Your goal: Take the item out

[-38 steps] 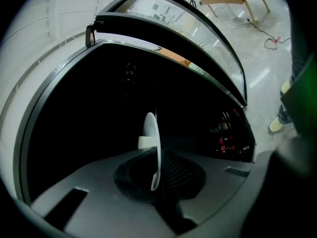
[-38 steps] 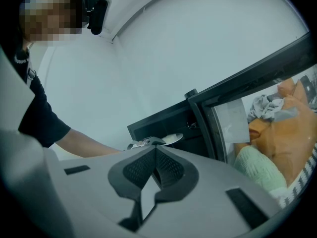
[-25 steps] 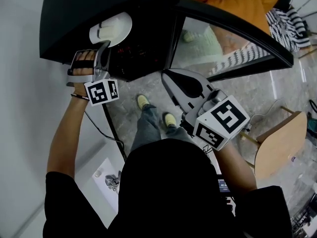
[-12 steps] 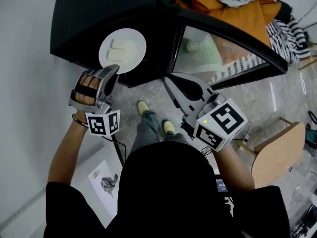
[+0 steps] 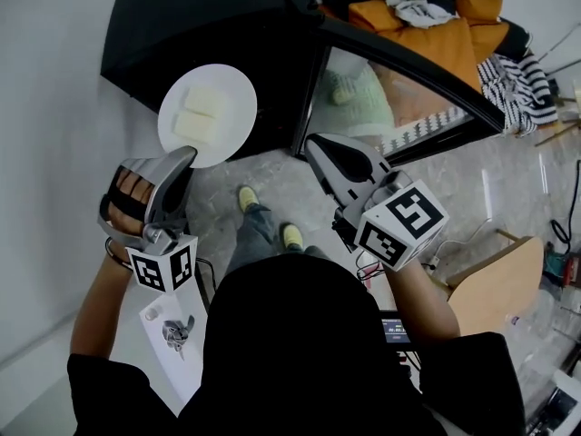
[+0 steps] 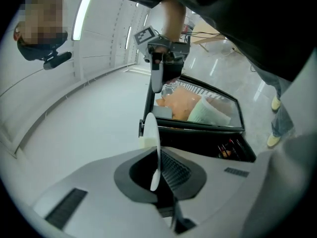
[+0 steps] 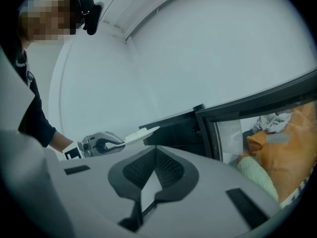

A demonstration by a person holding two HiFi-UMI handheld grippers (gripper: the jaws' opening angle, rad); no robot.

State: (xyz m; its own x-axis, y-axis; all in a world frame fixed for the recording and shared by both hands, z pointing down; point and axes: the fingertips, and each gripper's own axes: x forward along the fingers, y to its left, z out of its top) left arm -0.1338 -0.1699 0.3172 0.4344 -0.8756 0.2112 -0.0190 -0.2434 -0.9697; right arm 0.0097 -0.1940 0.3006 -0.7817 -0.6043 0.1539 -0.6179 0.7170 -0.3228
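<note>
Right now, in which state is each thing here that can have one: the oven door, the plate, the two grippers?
Oven door: open wide.
Plate: held by its rim in front of the oven, carrying two pale food pieces.
Left gripper: shut on the plate.
Right gripper: shut, holding nothing.

Head camera is looking steeply down from above the person. It is placing the oven [image 5: 209,25] at 12 o'clock, the left gripper [image 5: 184,155] at 9 and the right gripper [image 5: 320,145] at 2.

Left gripper camera is riding close behind its own jaws, facing the open door [image 6: 198,114] and catching the right gripper at 12.

Right gripper camera is sitting equally close, showing the left gripper at 9 and the door at 3.

All three views are sharing the oven front and door.
</note>
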